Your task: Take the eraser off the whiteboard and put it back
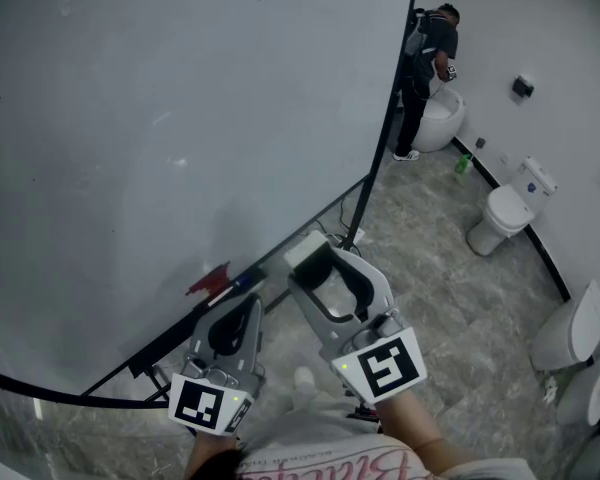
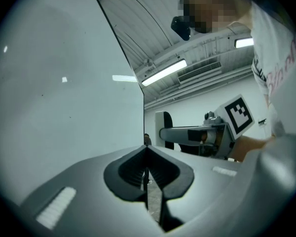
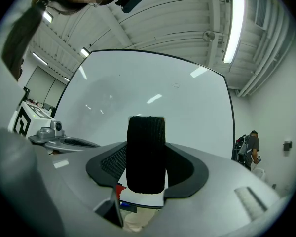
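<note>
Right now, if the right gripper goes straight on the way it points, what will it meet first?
Most likely the whiteboard: the right gripper is shut on the eraser, whose black felt faces it, so the felt would touch first. The gap is hard to judge.

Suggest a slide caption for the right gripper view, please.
Right gripper holding the eraser between its fingers, with the whiteboard ahead.

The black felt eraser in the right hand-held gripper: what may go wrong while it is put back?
The black felt eraser sticks out beyond the right hand-held gripper, so it may twist or slip when pressed on the large whiteboard. The red marker at the board's lower edge could be knocked off.
</note>
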`<state>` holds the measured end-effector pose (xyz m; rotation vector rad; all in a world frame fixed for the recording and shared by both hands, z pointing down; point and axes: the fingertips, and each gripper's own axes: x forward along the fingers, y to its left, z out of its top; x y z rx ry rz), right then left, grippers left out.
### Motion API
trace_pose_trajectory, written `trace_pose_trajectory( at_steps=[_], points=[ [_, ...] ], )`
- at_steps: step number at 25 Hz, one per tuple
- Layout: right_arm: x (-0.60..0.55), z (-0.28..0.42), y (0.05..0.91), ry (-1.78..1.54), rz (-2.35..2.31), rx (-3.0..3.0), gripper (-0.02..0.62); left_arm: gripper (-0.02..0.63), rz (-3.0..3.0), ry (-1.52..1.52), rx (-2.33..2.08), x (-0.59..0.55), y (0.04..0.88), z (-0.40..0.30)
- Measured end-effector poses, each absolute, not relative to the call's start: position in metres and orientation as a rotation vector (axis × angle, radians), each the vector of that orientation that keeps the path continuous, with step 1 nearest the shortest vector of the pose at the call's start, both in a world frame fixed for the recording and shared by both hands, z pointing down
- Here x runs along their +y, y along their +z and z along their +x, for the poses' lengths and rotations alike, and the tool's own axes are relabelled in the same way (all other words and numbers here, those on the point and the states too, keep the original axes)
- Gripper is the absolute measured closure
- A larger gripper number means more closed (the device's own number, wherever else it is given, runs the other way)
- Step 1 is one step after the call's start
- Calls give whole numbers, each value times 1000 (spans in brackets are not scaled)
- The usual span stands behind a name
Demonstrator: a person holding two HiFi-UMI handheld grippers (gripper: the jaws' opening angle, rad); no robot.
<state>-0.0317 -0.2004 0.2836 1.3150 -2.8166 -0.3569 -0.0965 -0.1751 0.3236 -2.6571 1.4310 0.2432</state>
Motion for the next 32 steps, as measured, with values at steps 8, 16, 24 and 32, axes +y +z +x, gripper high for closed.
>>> trace_pose_trajectory(
  at_steps=[8, 16, 24, 32],
  points=[
    [-191, -26, 288, -336, 1329, -2803, 370, 606, -2660, 279, 1444, -167, 322, -93],
    [-200, -27, 291, -322, 1318, -2806, 370, 606, -2653, 284, 1472, -174, 323, -96],
    [-235, -28, 292, -325, 1301, -2802, 370, 606, -2630, 285, 1494, -204, 320, -98],
    [-277, -36, 289, -372, 1250, -2795, 368, 606, -2587, 266, 1564, -233, 321, -105]
  ],
)
